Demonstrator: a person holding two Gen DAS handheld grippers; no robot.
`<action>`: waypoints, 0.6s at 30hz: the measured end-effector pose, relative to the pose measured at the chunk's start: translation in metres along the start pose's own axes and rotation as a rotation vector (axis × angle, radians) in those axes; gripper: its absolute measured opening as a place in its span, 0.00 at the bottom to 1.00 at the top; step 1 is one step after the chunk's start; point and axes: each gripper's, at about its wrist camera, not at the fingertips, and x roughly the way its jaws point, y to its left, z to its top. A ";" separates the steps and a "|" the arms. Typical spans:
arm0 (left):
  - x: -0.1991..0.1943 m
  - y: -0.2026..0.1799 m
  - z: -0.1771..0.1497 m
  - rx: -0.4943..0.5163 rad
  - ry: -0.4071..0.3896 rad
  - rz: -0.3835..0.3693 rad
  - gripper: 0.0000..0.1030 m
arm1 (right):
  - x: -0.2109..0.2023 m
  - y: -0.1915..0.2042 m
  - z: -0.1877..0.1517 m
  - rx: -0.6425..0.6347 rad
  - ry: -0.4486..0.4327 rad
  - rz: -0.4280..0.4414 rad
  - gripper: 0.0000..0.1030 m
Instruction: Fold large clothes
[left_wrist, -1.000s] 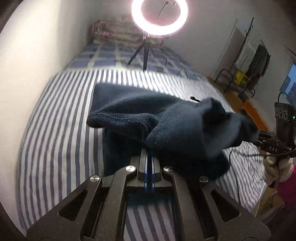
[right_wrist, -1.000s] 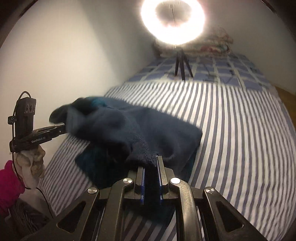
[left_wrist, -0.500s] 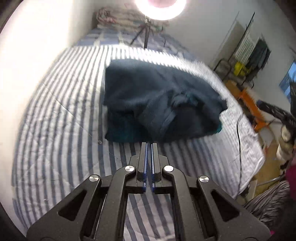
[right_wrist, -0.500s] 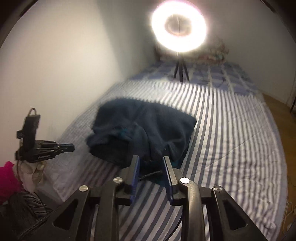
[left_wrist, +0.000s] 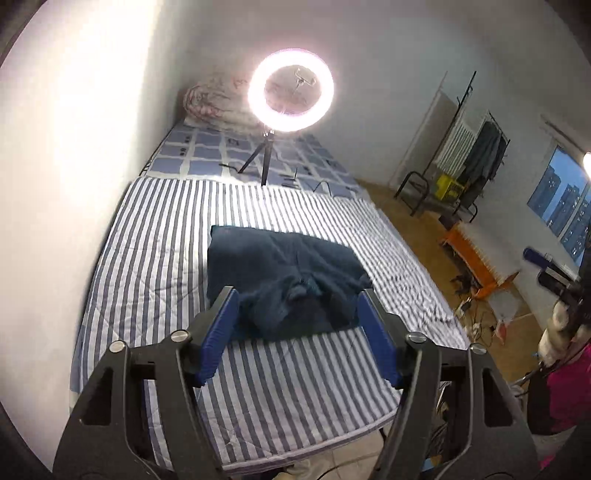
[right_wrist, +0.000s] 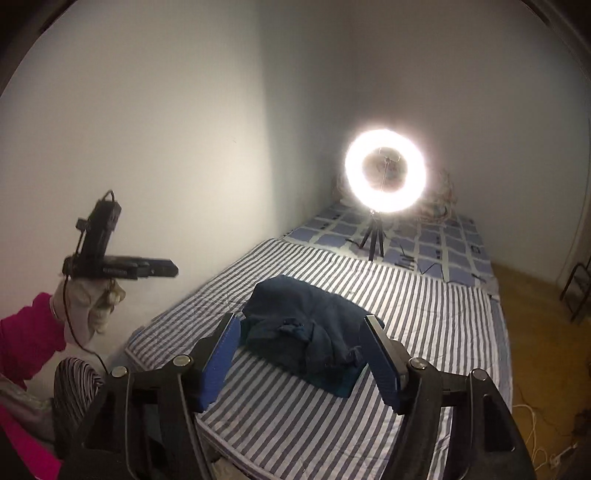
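While left tool (left_wrist: 297, 334) and right tool (right_wrist: 301, 356) hang clear, jaws just spread apart, nothing between them, dark blue garment (left_wrist: 280, 273) lies folded on striped bed (left_wrist: 155, 258). Fold looks done; lumpy top may need smoothing.

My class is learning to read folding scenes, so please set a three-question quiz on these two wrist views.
1. True or false: the left hand-held gripper grips the dark blue garment.
2. What does the garment lie on? A) floor B) striped bed cover C) chair
3. What stands lit at the far end of the bed?

Key: 1 false, both grippers are open and clear of it. 2 B. 3 The ring light on a tripod.
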 end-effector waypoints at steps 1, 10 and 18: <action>0.005 0.006 0.003 -0.021 0.001 -0.002 0.67 | 0.004 -0.003 -0.003 0.017 0.004 0.008 0.67; 0.118 0.102 -0.005 -0.354 0.120 -0.058 0.67 | 0.143 -0.060 -0.078 0.352 0.217 0.158 0.67; 0.203 0.186 -0.018 -0.619 0.177 -0.084 0.67 | 0.257 -0.087 -0.121 0.529 0.323 0.167 0.69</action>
